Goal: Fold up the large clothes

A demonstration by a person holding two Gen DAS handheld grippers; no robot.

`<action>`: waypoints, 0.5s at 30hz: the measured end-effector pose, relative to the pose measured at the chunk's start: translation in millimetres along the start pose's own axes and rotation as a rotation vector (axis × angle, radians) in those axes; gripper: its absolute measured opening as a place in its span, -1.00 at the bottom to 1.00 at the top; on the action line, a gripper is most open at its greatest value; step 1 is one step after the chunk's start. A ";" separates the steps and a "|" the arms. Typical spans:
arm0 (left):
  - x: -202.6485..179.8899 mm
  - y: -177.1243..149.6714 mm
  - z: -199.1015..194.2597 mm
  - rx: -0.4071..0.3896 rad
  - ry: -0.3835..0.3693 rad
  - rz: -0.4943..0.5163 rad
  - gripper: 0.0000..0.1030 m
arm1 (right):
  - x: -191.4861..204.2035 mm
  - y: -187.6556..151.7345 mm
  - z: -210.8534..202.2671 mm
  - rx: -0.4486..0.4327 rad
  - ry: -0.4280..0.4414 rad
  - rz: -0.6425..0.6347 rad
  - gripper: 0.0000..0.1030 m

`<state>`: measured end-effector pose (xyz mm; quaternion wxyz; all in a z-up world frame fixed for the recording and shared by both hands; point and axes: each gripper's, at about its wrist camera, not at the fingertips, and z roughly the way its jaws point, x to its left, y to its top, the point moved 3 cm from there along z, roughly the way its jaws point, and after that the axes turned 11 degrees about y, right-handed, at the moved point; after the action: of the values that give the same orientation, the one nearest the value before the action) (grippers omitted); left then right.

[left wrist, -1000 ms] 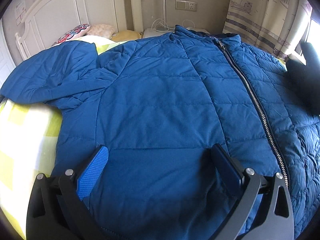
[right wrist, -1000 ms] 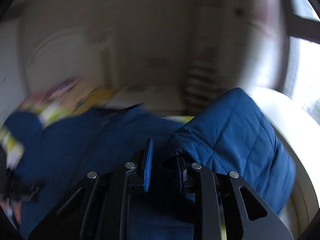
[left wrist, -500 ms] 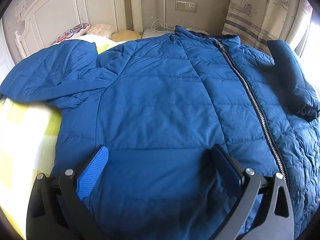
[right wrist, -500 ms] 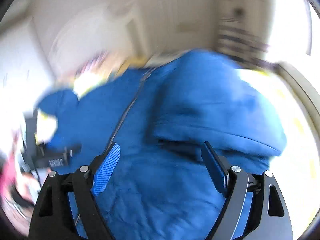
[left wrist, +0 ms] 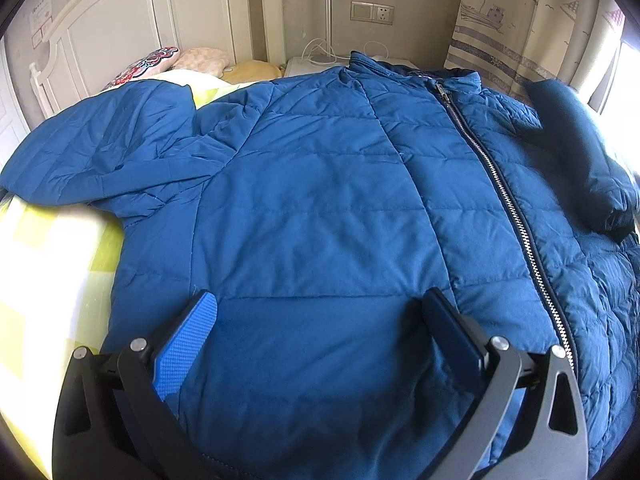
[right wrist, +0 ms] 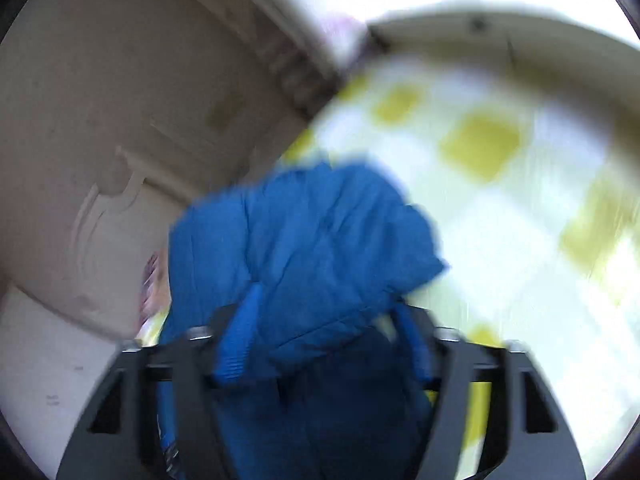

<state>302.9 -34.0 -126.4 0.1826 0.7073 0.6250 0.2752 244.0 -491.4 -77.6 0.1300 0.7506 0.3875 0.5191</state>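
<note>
A large blue quilted jacket (left wrist: 320, 208) lies front up on the bed, zipper (left wrist: 504, 184) closed. Its left sleeve (left wrist: 100, 148) stretches out to the left. Its right sleeve (left wrist: 580, 152) lies folded in over the chest. My left gripper (left wrist: 320, 312) is open and hovers over the jacket's lower hem, empty. In the blurred right wrist view, my right gripper (right wrist: 328, 320) is partly open with a bunched part of the blue jacket (right wrist: 312, 240) between its fingers; whether it grips the fabric is unclear.
The bed has a yellow and white checked cover (left wrist: 44, 264). Pillows (left wrist: 160, 60) and a white headboard (left wrist: 120, 20) are at the far end. A nightstand (left wrist: 316, 64) with cables, a wall socket and a curtain (left wrist: 520, 20) stand behind.
The right sleeve was laid over the jacket's chest and let go. My right gripper opened, swung away fast and now faces bunched jacket fabric near the bed edge. The left gripper stayed still.
</note>
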 end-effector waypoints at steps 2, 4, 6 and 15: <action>0.1 -0.8 -0.1 -0.001 0.001 0.000 0.96 | 48.2 0.0 1.2 -0.028 0.035 -0.148 -0.41; 0.3 -0.6 -0.1 -0.001 -0.001 -0.001 0.96 | 105.0 -11.2 7.0 -0.016 0.096 -0.330 -0.42; 0.4 -0.4 -0.1 -0.002 -0.004 -0.003 0.96 | 163.1 -36.0 18.3 0.069 0.210 -0.503 -0.41; 3.7 -1.0 -1.2 -0.007 -0.032 -0.027 0.96 | 221.0 -81.5 23.6 0.195 0.354 -0.680 0.70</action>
<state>301.7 -30.3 -125.5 0.1985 0.7025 0.6305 0.2636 263.9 -273.9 13.6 0.1536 0.4870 0.6781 0.5287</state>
